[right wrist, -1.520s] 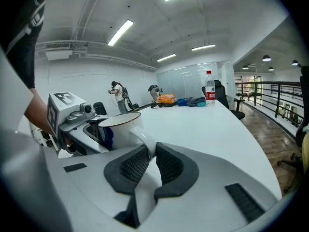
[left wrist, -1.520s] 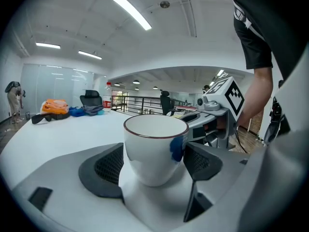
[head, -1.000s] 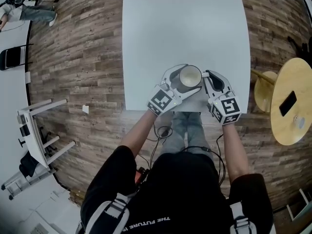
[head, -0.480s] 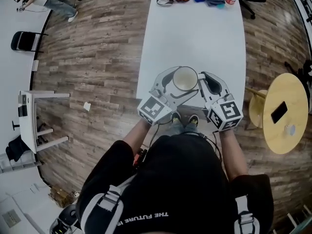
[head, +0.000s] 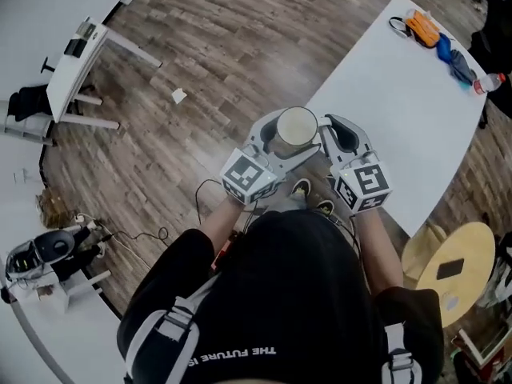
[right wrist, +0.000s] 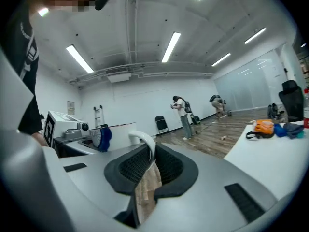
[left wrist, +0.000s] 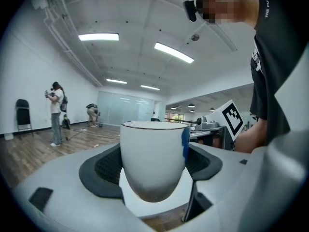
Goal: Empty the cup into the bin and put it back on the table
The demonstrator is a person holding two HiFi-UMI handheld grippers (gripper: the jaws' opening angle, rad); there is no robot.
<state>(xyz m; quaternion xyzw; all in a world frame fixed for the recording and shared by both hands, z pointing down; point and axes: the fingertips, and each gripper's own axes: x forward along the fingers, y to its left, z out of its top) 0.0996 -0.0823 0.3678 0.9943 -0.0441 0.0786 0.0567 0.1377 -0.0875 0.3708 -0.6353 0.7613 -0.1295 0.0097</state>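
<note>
The person is holding the cup [head: 296,126] up in the air with both grippers at once, out over the wooden floor [head: 200,70], just off the near corner of the white table [head: 400,110].

The left gripper [head: 286,141] is clamping the cup's round body, with the dark pads [left wrist: 108,166] pressing on either side of it. In the left gripper view the cup is standing upright, rim on top, and a blue mark [left wrist: 185,144] is showing on its right side. What is inside the cup cannot be made out from above; only a pale interior is showing.

The right gripper [head: 334,134] is working from the other side. Its jaws are nearly together and are pinching the cup's white handle [right wrist: 143,141] between them. Past that handle, in the right gripper view, the cup's body is showing to the left.

At the far end of the table an orange item [head: 422,29], some blue things [head: 452,54] and a bottle [head: 490,82] are lying well apart from the cup. A round wooden stool [head: 448,270] is standing by the person's right side with a dark phone [head: 450,269] on it. Other people [right wrist: 183,112] are standing far back in the room.
</note>
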